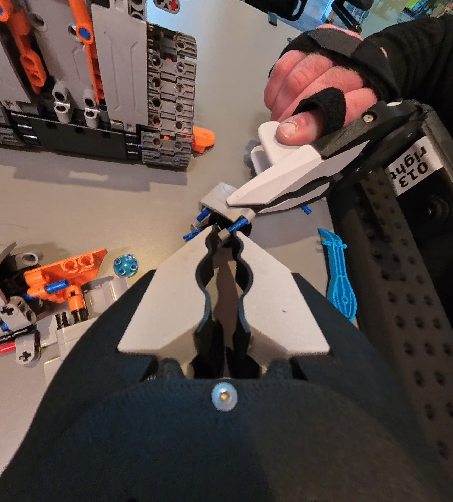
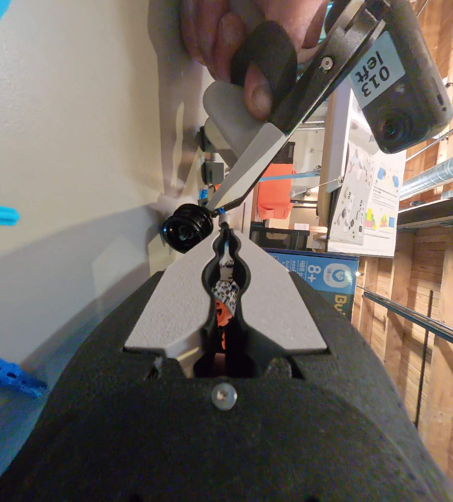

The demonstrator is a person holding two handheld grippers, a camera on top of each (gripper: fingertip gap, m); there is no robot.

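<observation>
A small grey assembly [image 1: 221, 199] with blue pins and a black wheel [image 2: 185, 228] hangs just above the pale table [image 1: 84, 206], held between both grippers. My left gripper [image 1: 224, 235] is shut on a small grey connector with a blue pin at the assembly's near end. My right gripper [image 1: 236, 205] comes in from the right, held by a gloved hand [image 1: 315, 84], and is shut on the assembly's flat grey part. In the right wrist view my right gripper [image 2: 224, 232] pinches a thin pale part, and the left gripper [image 2: 215, 209] meets it from above beside the wheel.
A large grey and orange brick build [image 1: 84, 81] stands at the back left. A smaller orange and grey sub-assembly [image 1: 43, 293] and a clear blue round piece [image 1: 125, 266] lie at the left. A blue flat tool [image 1: 339, 274] lies at the right. A blue box [image 2: 323, 274] stands behind. My left and right fingertips are right by each other.
</observation>
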